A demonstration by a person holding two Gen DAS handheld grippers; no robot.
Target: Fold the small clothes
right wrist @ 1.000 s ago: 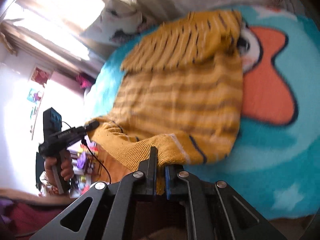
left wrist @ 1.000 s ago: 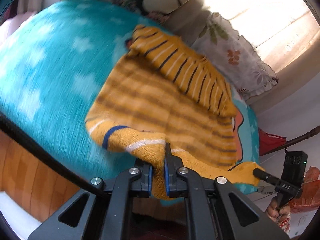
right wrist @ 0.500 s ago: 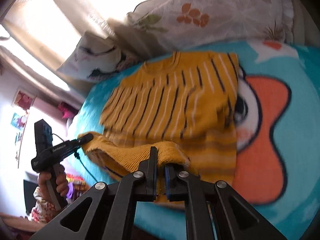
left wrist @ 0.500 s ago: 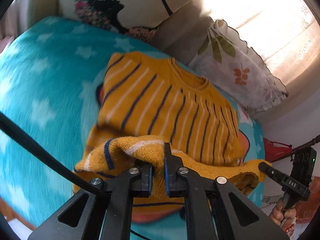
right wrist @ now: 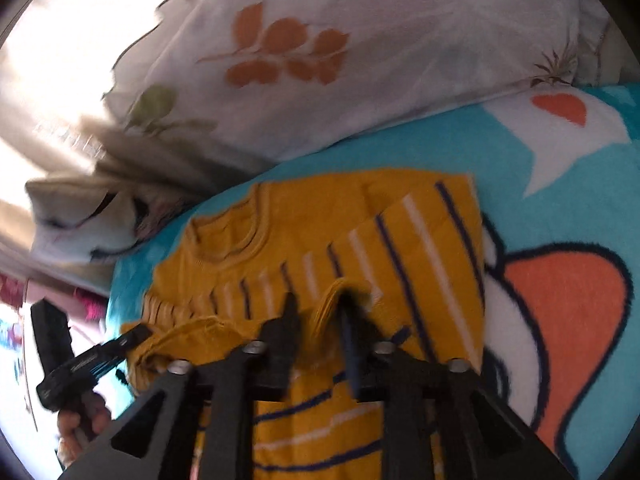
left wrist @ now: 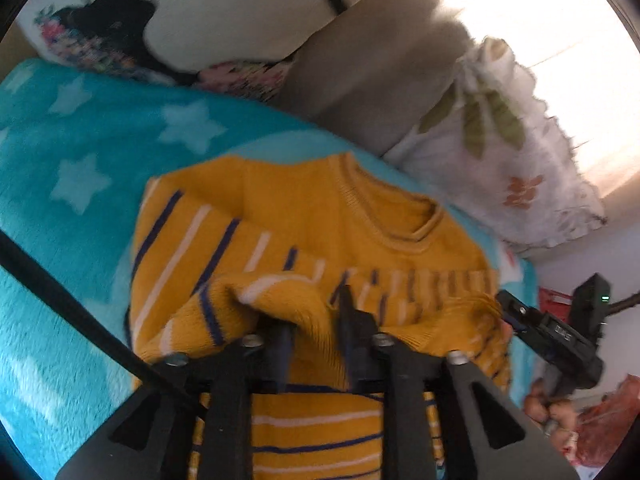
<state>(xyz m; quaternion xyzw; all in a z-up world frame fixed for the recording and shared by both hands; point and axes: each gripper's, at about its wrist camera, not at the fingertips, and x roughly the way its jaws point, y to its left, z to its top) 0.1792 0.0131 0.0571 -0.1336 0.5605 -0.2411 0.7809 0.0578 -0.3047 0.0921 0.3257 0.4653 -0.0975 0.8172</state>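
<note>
Here, a mustard-yellow striped knit sweater (left wrist: 320, 216) lies on a turquoise star-print blanket (left wrist: 72, 160), filling the centre and lower half of the left wrist frame. Its neckline sits at upper centre, toward the pillows. The hem edge is doubled up over the body, forming a raised fold just above the fingers.

The left gripper (left wrist: 316, 332) occupies the bottom centre of its frame. Its jaws stand apart with a moderate gap, and a hump of the folded fabric sits between them; whether the fabric touches either finger cannot be told. A black cable (left wrist: 80, 312) runs diagonally across the lower left.

The right gripper (right wrist: 320, 320) sits at bottom centre of the right wrist frame. Its jaws are likewise parted, with a bunched tuft of yellow knit between them. In the left wrist frame the same tool appears at the right edge, its tip at the sweater's edge.

A white pillow with orange leaf print (right wrist: 340, 60) lies along the top of the right wrist frame. A second pillow with a dark printed figure (left wrist: 160, 24) occupies the upper left of the left wrist frame.
</note>
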